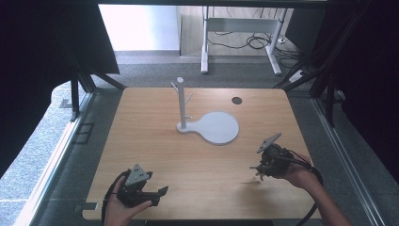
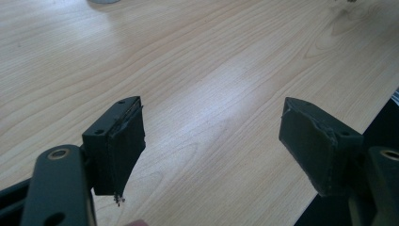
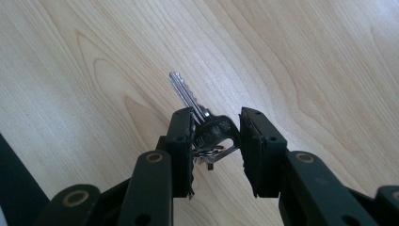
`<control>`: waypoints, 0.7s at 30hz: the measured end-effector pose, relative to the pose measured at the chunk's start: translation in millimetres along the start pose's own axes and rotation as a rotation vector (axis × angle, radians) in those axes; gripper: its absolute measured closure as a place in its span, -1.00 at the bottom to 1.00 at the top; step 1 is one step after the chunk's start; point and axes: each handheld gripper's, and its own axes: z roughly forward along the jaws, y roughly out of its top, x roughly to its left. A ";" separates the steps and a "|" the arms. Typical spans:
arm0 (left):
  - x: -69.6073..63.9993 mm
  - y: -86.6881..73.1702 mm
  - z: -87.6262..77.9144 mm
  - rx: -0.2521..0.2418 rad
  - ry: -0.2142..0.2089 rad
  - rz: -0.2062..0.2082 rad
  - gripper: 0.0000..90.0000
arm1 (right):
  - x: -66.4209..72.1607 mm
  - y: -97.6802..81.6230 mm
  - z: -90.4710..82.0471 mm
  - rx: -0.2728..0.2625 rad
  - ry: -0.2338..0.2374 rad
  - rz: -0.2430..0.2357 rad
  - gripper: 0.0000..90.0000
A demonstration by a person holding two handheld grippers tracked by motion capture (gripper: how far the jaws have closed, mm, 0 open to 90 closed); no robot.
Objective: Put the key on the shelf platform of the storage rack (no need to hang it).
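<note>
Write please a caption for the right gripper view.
Right gripper shut on a silver metal key with a dark head, held above the light wooden table.

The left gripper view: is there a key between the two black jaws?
No, the left gripper stands open with only bare wooden table between its jaws; the key sits in the right gripper.

Stand [image 1: 182,106] mid-table [image 1: 141,136] — key [image 3: 202,122] in right tongs [image 3: 216,141], near right.
</note>
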 end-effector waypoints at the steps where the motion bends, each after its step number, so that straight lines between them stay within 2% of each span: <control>1: -0.2 0.1 0.0 0.000 -0.001 0.000 -0.48 | 0.0 0.4 -0.7 0.002 0.000 0.004 0.48; 21: -0.2 0.4 -1.1 0.000 0.000 0.000 -0.48 | -5.0 12.0 -9.2 -0.004 0.002 0.001 0.48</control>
